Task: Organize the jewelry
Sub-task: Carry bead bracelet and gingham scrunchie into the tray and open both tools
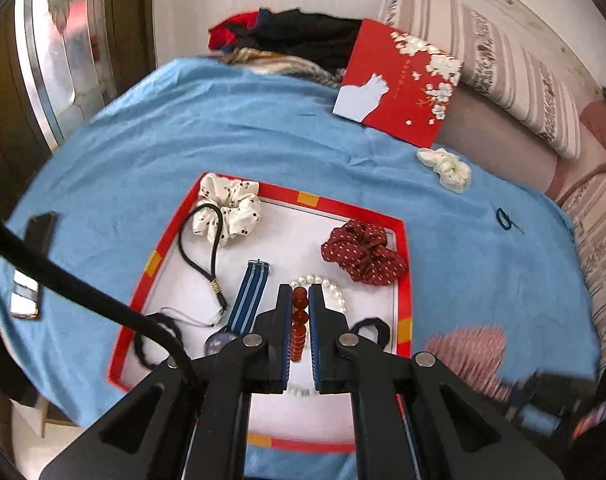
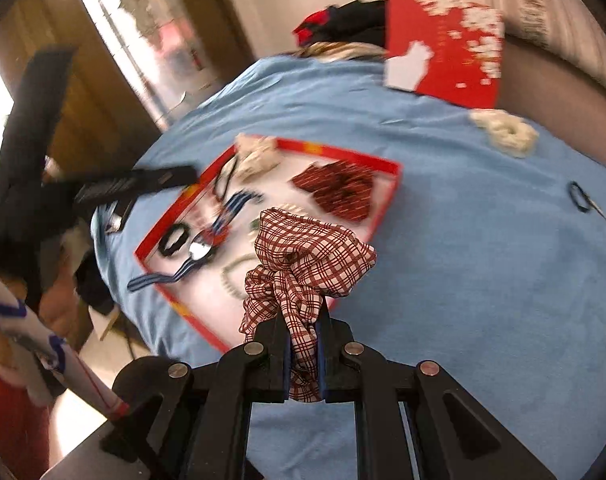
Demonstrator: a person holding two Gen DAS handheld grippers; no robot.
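Note:
A red-rimmed white tray [image 1: 403,264] lies on the blue cloth. My left gripper [image 1: 301,292] hangs over its near part, shut on a string of amber-red beads [image 1: 299,322]. In the tray lie a pearl bracelet [image 1: 327,282], a dark red dotted scrunchie [image 1: 363,256], a white spotted scrunchie [image 1: 233,208], a black hair tie [image 1: 201,248] and a blue striped watch [image 1: 245,300]. My right gripper [image 2: 305,316] is shut on a red-and-white plaid scrunchie [image 2: 307,252], held above the tray's [image 2: 379,166] near right corner; this view is blurred.
A red box lid [image 1: 399,80] leans at the far edge of the blue cloth [image 1: 183,132]. A cream scrunchie [image 1: 447,168] and a small dark blue ring [image 1: 503,218] lie right of the tray. A phone [image 1: 33,264] sits left. Clothes and striped cushions lie behind.

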